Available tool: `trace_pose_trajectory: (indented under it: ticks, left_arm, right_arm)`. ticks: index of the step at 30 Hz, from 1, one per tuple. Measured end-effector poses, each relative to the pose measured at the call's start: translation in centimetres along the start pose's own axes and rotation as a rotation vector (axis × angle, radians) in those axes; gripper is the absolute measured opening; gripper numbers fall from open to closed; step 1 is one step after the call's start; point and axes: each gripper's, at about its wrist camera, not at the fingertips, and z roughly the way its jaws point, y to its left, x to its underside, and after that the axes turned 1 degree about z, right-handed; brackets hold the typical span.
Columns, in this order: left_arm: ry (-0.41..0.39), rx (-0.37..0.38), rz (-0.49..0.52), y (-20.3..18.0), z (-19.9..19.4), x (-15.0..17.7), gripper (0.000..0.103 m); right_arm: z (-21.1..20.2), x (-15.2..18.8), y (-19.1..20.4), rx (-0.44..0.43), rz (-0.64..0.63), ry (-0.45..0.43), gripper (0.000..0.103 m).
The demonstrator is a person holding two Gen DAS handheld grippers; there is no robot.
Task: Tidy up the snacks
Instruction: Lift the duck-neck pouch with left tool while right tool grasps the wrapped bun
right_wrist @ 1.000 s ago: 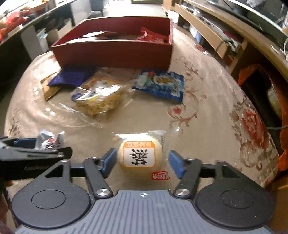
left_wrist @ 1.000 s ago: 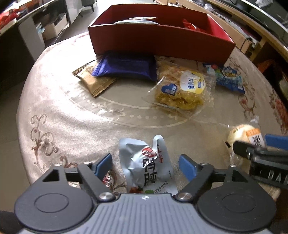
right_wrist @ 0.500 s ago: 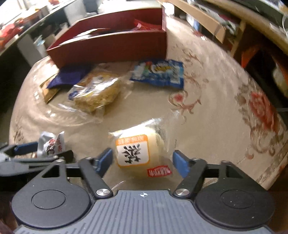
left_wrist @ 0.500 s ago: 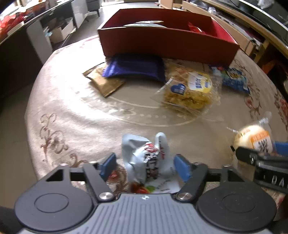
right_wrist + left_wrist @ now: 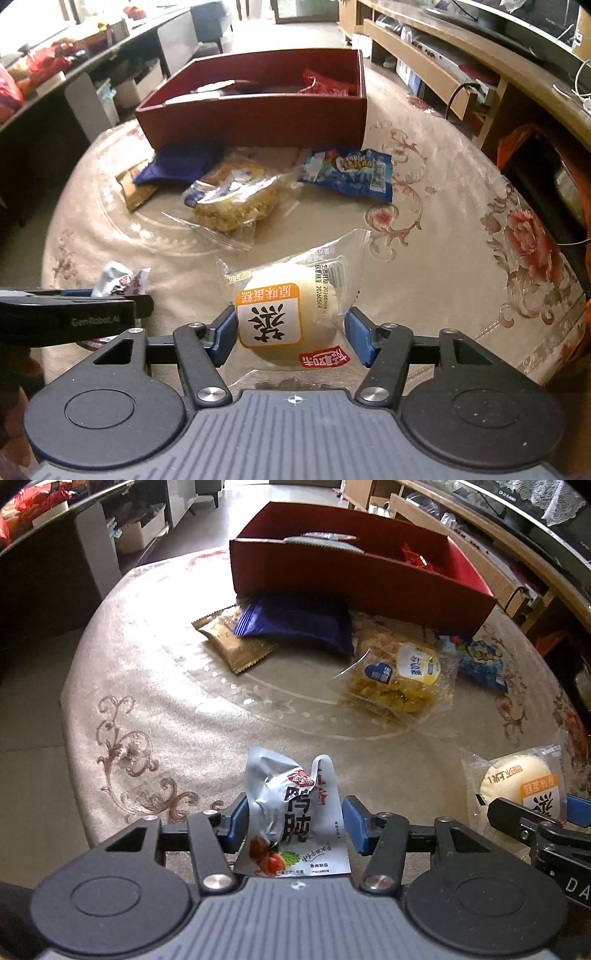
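My left gripper [image 5: 293, 823] is shut on a crumpled silver snack packet [image 5: 291, 812] and holds it above the table's near edge. My right gripper [image 5: 290, 338] is shut on a round cake in a clear wrapper [image 5: 286, 317], tilted up off the cloth. The red box [image 5: 258, 118] stands at the far side with a few packets inside. In front of it lie a dark blue packet [image 5: 299, 624], a gold packet [image 5: 232, 646], a yellow pastry in clear wrap [image 5: 399, 675] and a light blue packet [image 5: 351, 170].
The round table has a beige embroidered cloth [image 5: 443, 221], and its edge falls away left and right. A wooden shelf unit [image 5: 461, 74] stands at the right, a dark cabinet [image 5: 48, 572] at the left.
Both grippers closed onto their snacks and lifted them off the cloth. The silver packet crumpled between the left fingers; the cake tilted up in the right.
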Motion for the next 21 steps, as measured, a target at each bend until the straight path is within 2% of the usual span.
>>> trace_pose_trajectory:
  ticks: [21]
  left_arm:
    - [-0.061,0.000,0.011,-0.44,-0.98,-0.50,0.054]
  right_arm:
    - [-0.46,-0.50,0.20,0.013,0.004,-0.031,0.068]
